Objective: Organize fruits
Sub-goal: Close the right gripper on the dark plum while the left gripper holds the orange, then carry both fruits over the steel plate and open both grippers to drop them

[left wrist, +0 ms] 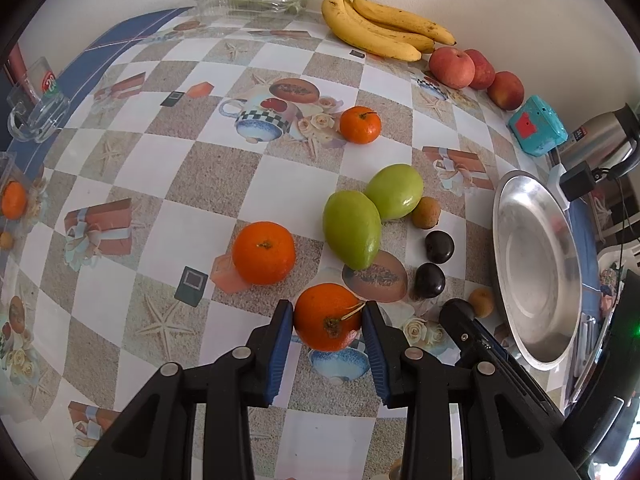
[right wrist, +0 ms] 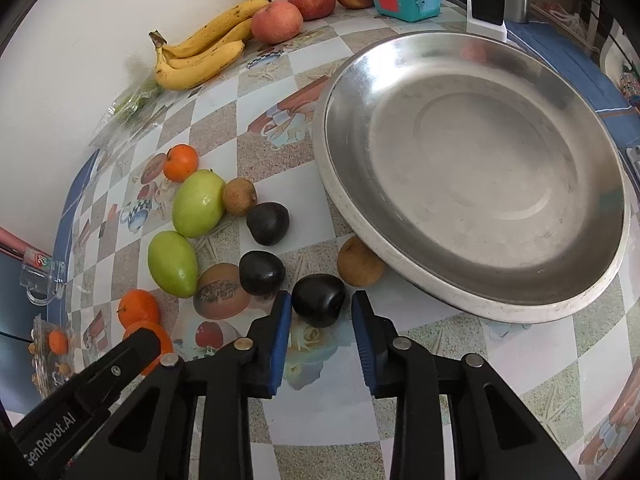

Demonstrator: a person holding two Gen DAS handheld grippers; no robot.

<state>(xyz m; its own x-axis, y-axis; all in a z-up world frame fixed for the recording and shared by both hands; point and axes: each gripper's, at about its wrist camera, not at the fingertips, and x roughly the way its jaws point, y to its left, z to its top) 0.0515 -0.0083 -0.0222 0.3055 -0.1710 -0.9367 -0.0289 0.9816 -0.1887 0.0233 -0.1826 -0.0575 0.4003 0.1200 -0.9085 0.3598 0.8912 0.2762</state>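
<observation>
My left gripper (left wrist: 327,322) is shut on an orange tangerine (left wrist: 326,316), both blue pads against its sides. My right gripper (right wrist: 318,306) has a dark plum (right wrist: 319,299) between its pads; the left pad touches it and a small gap shows at the right pad. The empty steel plate (right wrist: 472,168) lies just right of the right gripper and shows in the left wrist view (left wrist: 536,268). Two green mangoes (left wrist: 352,232), two more tangerines (left wrist: 264,253) and two more dark plums (left wrist: 439,245) lie on the table. The right gripper's arm shows in the left view (left wrist: 472,332).
Bananas (left wrist: 376,24) and three apples (left wrist: 452,67) lie along the back wall beside a teal toy box (left wrist: 538,125). Brown longans (right wrist: 360,261) sit by the plate's rim. A clear cup (left wrist: 38,108) and plastic containers stand at the left. A kettle (left wrist: 600,136) stands at the right.
</observation>
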